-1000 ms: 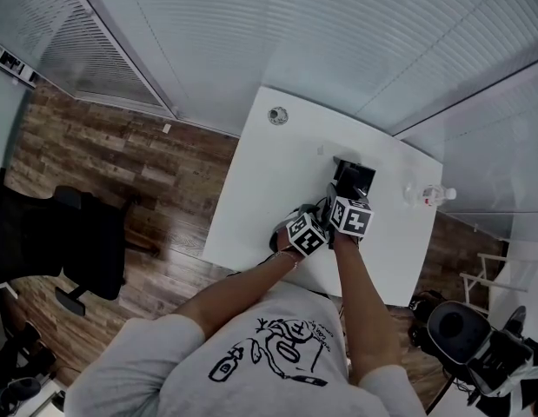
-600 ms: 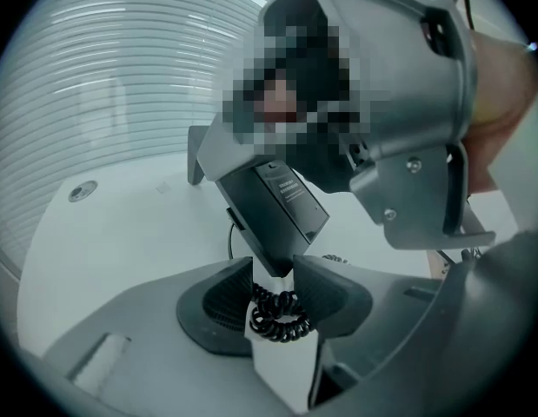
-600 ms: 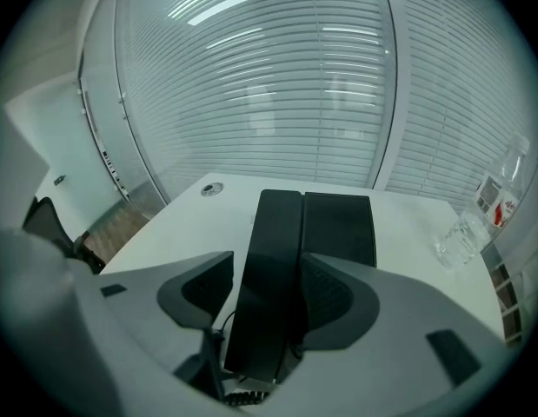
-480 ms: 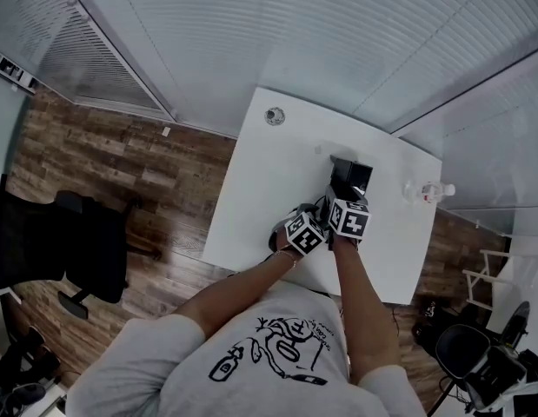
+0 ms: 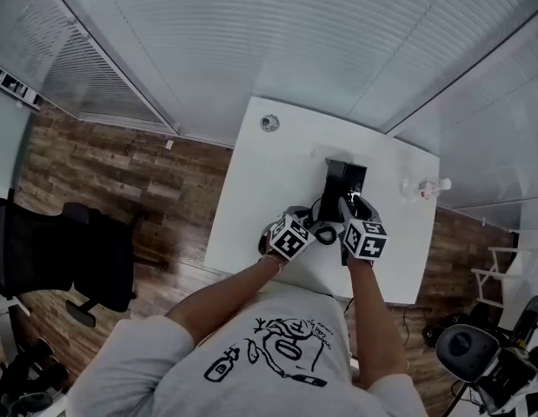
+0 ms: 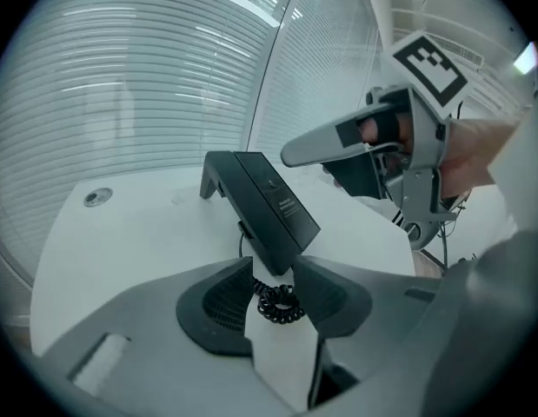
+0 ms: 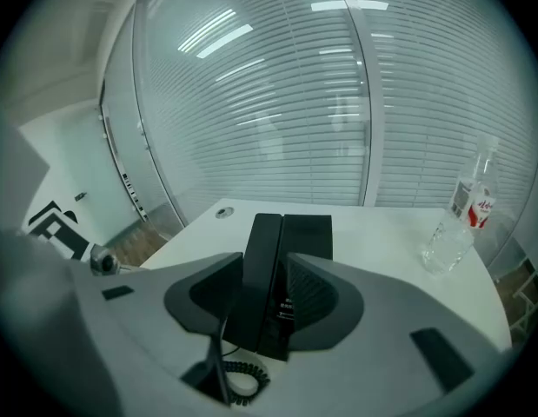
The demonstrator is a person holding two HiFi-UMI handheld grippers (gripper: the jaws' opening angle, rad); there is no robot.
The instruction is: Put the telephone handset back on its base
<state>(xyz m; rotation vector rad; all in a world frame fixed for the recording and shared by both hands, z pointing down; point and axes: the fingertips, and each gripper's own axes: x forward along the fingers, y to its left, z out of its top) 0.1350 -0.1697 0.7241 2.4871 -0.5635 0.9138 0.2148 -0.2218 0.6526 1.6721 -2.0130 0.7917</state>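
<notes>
Nearly everything was done: the long black telephone handset lay cradled on the nine o'clock side of its slanted black base. My right gripper, fingers just narrowing, held nothing. My left gripper stood half-open, the coiled black cord loose between its fingers.

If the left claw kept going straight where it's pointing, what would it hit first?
Probably the curly cord just ahead of the left claw, then the telephone; depth is unclear.
</notes>
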